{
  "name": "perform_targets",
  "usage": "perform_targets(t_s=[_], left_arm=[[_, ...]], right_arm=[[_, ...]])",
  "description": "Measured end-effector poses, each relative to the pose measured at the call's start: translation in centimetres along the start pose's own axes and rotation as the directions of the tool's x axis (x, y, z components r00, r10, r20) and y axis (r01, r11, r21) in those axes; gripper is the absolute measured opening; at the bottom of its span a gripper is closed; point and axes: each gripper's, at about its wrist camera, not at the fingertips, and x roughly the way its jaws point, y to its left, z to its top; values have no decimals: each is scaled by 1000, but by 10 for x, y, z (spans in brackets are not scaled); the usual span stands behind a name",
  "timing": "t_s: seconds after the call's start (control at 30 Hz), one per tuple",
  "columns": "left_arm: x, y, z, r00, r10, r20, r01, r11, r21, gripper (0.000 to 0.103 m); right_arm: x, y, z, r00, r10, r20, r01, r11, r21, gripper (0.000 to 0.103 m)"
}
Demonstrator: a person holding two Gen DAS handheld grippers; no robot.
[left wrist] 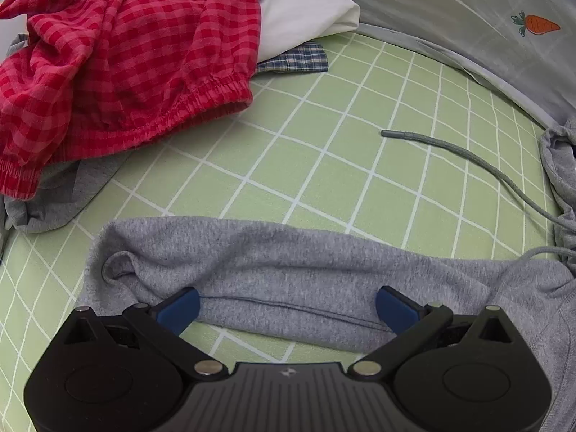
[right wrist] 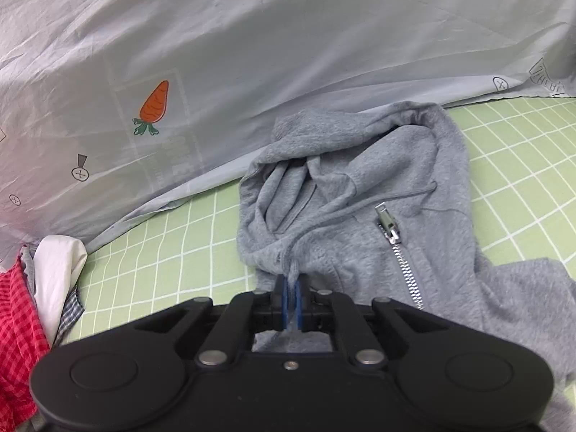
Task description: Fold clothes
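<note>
A grey zip hoodie lies on the green checked sheet. In the left wrist view its sleeve stretches across in front of my left gripper, which is open, its blue fingers straddling the sleeve's near edge. A grey drawstring trails over the sheet at the right. In the right wrist view my right gripper is shut on the hoodie's fabric near the collar, left of the metal zipper. The hood lies bunched beyond it.
A pile of clothes sits at the left: a red checked garment, a white one, a blue plaid one and grey fabric. A pale grey duvet with a carrot print runs along the far side.
</note>
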Motion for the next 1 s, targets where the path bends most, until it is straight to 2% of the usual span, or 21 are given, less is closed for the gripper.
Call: perform_targets(t_s=[0.13, 0.27, 0.33, 0.43, 0.53, 0.6, 0.73, 0.87, 1.0], left_arm=[[0, -1, -1, 1000, -2, 7, 2, 1000, 4, 103], [1, -1, -2, 1000, -3, 13, 3, 1000, 4, 103], [1, -1, -2, 1000, -2, 15, 2, 1000, 2, 103], [0, -1, -2, 1000, -1, 15, 1, 1000, 2, 103], [1, -1, -1, 1000, 0, 13, 0, 1000, 2, 103], [1, -2, -1, 1000, 0, 11, 0, 1000, 2, 103], [2, -2, 0, 1000, 1, 8, -1, 1000, 0, 103], [2, -2, 0, 1000, 1, 7, -1, 1000, -1, 103], [2, -2, -1, 1000, 0, 7, 0, 1000, 2, 103]], right_arm=[[-32, -18, 9, 994, -77, 76, 83, 993, -81, 5], [-45, -39, 16, 965, -212, 155, 235, 962, -143, 8], [-41, -51, 18, 971, -215, 107, 227, 967, -117, 13], [-40, -60, 13, 981, -182, 66, 184, 982, -30, 45], [-37, -60, 4, 991, -125, 39, 123, 992, 34, 49], [-31, -60, 0, 996, -85, 13, 84, 991, 105, 57], [-19, -49, -6, 998, -66, 23, 64, 992, 109, 69], [-8, -26, -8, 993, -104, 48, 106, 993, -45, 69], [-8, -22, -9, 992, -124, 36, 127, 986, -105, 59]])
